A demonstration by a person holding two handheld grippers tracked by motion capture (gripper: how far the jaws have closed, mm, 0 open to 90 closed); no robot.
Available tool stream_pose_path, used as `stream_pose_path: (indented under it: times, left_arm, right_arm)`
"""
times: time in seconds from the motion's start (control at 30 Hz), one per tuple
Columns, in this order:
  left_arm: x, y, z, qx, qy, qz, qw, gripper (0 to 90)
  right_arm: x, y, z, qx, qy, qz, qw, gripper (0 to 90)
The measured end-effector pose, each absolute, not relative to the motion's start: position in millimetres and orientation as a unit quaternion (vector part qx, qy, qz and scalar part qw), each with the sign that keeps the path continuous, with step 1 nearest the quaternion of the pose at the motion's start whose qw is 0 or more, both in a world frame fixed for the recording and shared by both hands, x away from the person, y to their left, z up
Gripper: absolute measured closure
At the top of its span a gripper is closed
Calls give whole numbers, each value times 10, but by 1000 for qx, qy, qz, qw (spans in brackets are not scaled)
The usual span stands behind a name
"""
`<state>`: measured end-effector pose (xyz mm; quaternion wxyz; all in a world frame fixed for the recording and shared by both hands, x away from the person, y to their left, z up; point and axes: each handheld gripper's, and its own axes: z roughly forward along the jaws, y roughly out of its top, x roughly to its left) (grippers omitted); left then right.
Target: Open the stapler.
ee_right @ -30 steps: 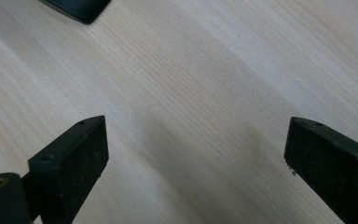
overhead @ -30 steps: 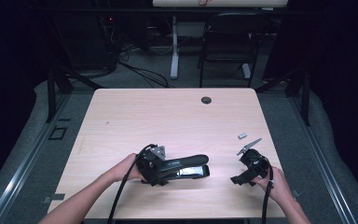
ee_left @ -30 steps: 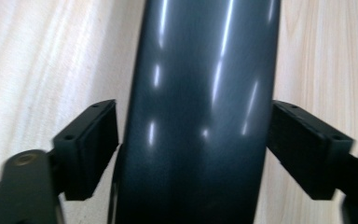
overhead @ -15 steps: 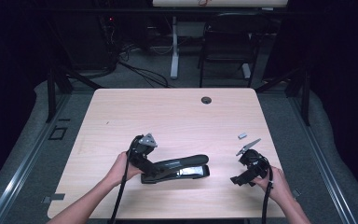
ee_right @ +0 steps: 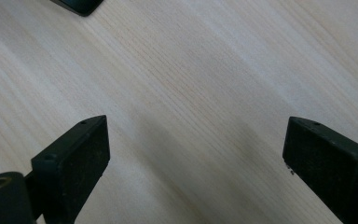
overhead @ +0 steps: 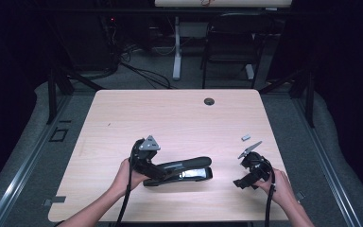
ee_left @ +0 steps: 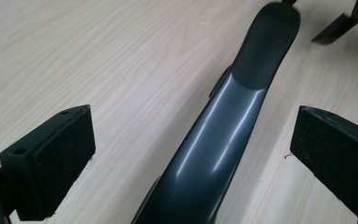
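A black stapler [overhead: 184, 169] lies on the wooden table [overhead: 170, 118] near its front edge, long arm pointing right. My left gripper [overhead: 157, 171] stands at the stapler's left end, tilted up, its grey plate on top. In the left gripper view the stapler's glossy arm [ee_left: 223, 130] runs between the jaws of the left gripper [ee_left: 193, 140]. Those jaws have just been opening, and the pads [ee_left: 70, 154] stand clear of the arm on both sides. My right gripper [overhead: 242, 182] rests at the front right, open over bare wood [ee_right: 196, 149].
A small grey piece [overhead: 246, 137] lies on the table behind the right gripper. A round cable hole [overhead: 209, 101] sits near the far edge. A black chair and desk legs stand on the floor beyond the table.
The left gripper has lifted and tipped upward at the stapler's left end. The stapler and the right gripper have stayed where they were.
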<state>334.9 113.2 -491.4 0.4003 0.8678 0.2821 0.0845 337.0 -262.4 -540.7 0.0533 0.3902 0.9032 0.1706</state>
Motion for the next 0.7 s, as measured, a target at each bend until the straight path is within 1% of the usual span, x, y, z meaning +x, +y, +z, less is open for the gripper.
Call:
stream_pose_path:
  times: [0.1,0.13,0.23,0.27,0.3,0.37,0.4,0.43,0.47,0.57,0.6,0.63,0.67,0.7]
  left_arm:
    - [3276,1093,-4873,864,276,92,410,44]
    - [3240,1069,-4860,864,269,95,415,44]
    - [3164,1012,-4855,866,253,92,421,118]
    - [3164,1012,-4855,866,253,92,421,157]
    - [3146,991,-4861,866,253,97,420,157]
    - [3120,951,-4868,866,254,96,419,186]
    - [3094,922,-4865,867,250,100,420,186]
    - [3070,898,-4861,866,247,103,422,220]
    - [3048,875,-4857,865,243,103,426,240]
    - [2980,803,-4861,868,228,99,430,292]
    - [2958,779,-4868,870,224,95,430,319]
    - [2938,759,-4875,871,219,94,430,319]
    - [2903,716,-4896,874,211,88,428,363]
    - [2903,716,-4896,874,211,88,428,373]
  right_arm:
    - [3369,-2624,-5406,391,903,170,54,72]
    - [3366,-2623,-5407,393,901,174,55,75]
    - [3368,-2624,-5400,396,899,180,55,81]
    - [3368,-2619,-5394,393,900,179,58,82]
    - [3368,-2619,-5394,393,900,179,58,82]
    - [3358,-2595,-5382,385,903,181,58,90]
    - [3356,-2588,-5377,381,905,179,58,103]
    - [3337,-2571,-5398,386,900,191,63,109]
    - [3342,-2569,-5387,377,906,184,58,113]
    - [3337,-2550,-5398,368,912,169,62,144]
    - [3337,-2532,-5407,361,917,160,64,178]
    - [3337,-2532,-5407,361,917,160,64,178]
    - [3320,-2503,-5443,361,915,168,67,206]
    - [3320,-2503,-5443,361,915,168,67,206]
